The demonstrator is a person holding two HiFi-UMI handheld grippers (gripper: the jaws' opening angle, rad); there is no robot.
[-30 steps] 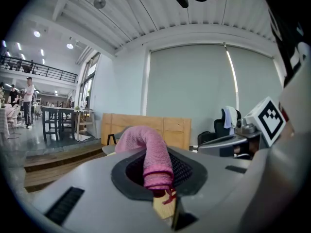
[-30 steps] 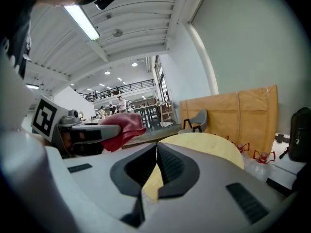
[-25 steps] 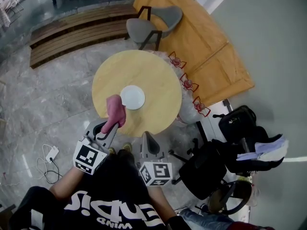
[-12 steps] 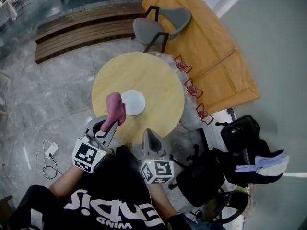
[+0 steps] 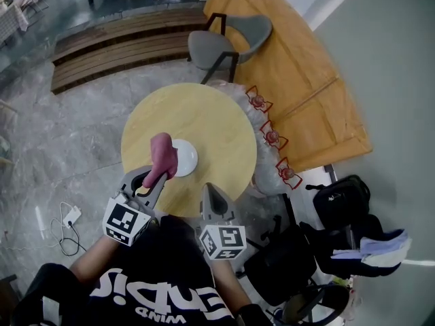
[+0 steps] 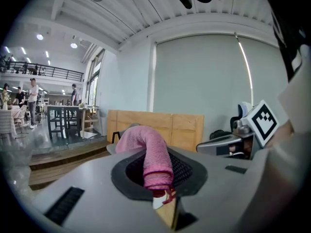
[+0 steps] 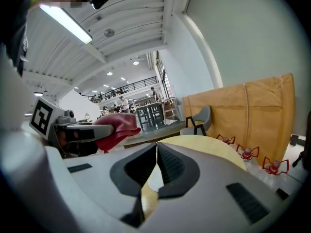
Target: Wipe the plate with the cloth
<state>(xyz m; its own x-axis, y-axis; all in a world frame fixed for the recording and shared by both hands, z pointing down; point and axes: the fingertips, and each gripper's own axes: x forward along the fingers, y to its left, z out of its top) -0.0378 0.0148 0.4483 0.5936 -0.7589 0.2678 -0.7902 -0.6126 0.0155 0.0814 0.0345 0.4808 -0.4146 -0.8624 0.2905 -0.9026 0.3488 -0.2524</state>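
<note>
A white plate (image 5: pixel 183 158) lies near the middle of the round wooden table (image 5: pixel 217 121). My left gripper (image 5: pixel 148 179) is shut on a pink cloth (image 5: pixel 163 156), which hangs over the plate's left edge; in the left gripper view the cloth (image 6: pixel 148 154) sticks up between the jaws. My right gripper (image 5: pixel 211 197) is shut with nothing in it, held near the table's front edge. In the right gripper view, a sliver of the plate (image 7: pixel 153 178) shows below the closed jaws, with the cloth (image 7: pixel 116 127) at the left.
A grey chair (image 5: pixel 228 43) stands beyond the table. Red-marked clear bags (image 5: pixel 272 138) lie at the table's right, against a tan board (image 5: pixel 306 80). Dark office chairs and bags (image 5: pixel 319 236) crowd the right. A cable (image 5: pixel 58 229) lies on the floor at left.
The view has shifted so the table and plate sit slightly lower and closer. The cloth stays held over the plate's left edge; the right gripper has barely moved.
</note>
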